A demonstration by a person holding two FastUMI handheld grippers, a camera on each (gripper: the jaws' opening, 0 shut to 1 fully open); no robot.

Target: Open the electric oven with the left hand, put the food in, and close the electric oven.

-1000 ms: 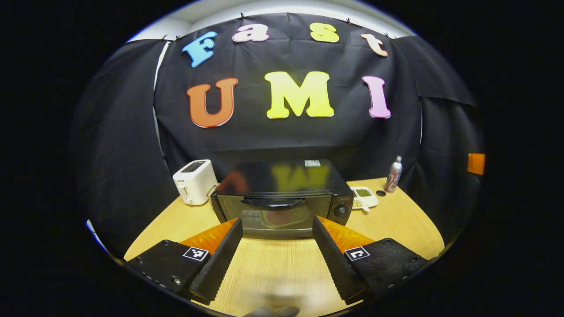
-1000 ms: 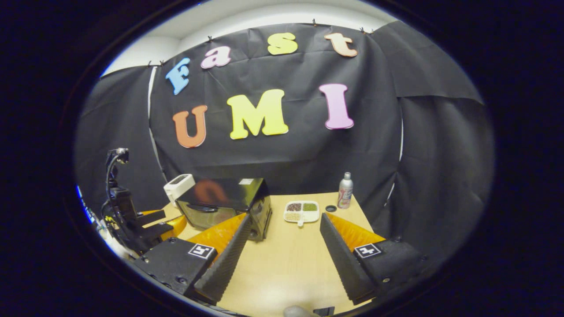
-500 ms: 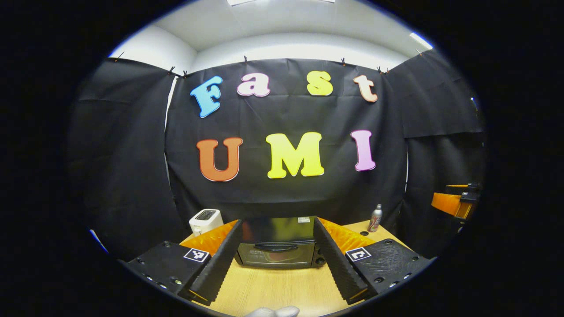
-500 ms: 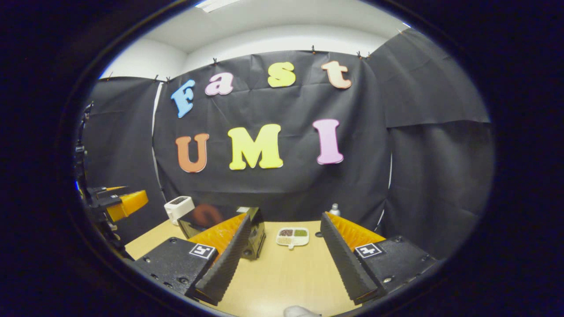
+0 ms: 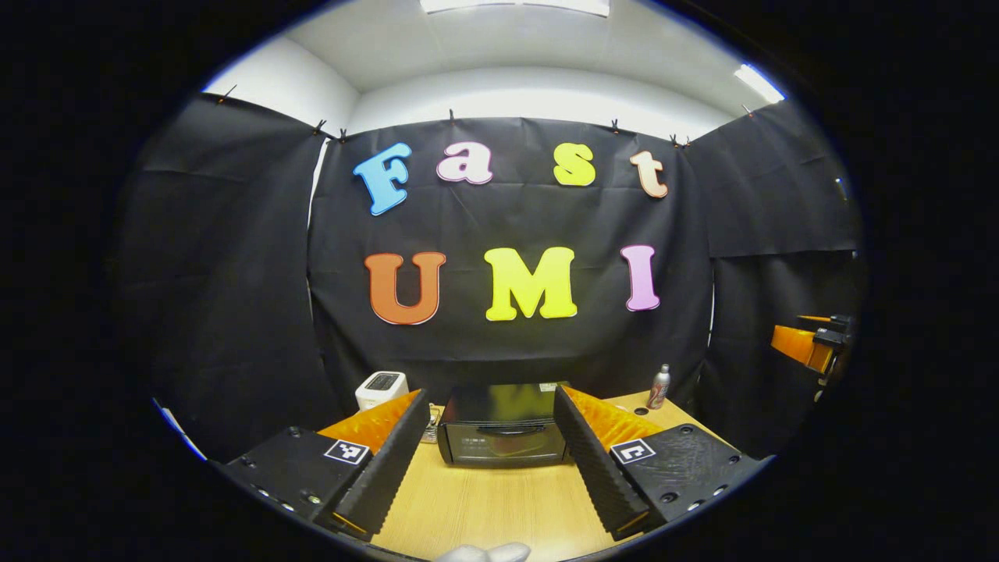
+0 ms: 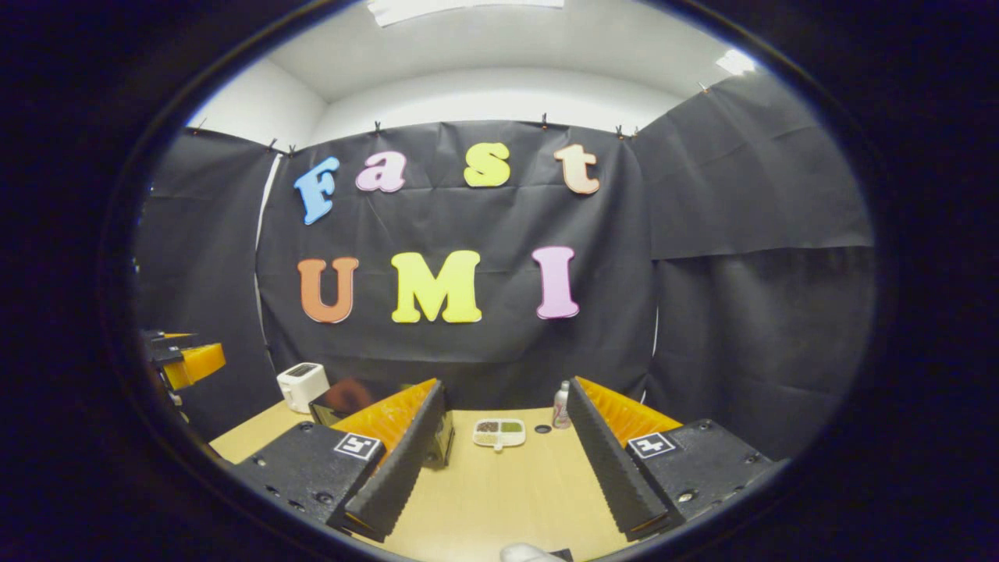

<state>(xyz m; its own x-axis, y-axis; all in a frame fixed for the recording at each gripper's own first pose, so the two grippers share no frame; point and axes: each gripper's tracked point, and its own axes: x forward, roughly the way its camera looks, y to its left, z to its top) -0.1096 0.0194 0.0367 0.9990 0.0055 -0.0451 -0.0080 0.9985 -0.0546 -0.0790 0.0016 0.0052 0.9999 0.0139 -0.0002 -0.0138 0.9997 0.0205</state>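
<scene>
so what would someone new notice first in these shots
Probably the black electric oven, door shut, at the back of the wooden table, framed between the open left tongs. Next, the white toaster to its left and the divided food dish between the open right tongs.

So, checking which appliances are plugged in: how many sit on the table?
2: a black electric oven centre-back, door shut, and a white toaster to its left. Others may be hidden behind them.
</scene>
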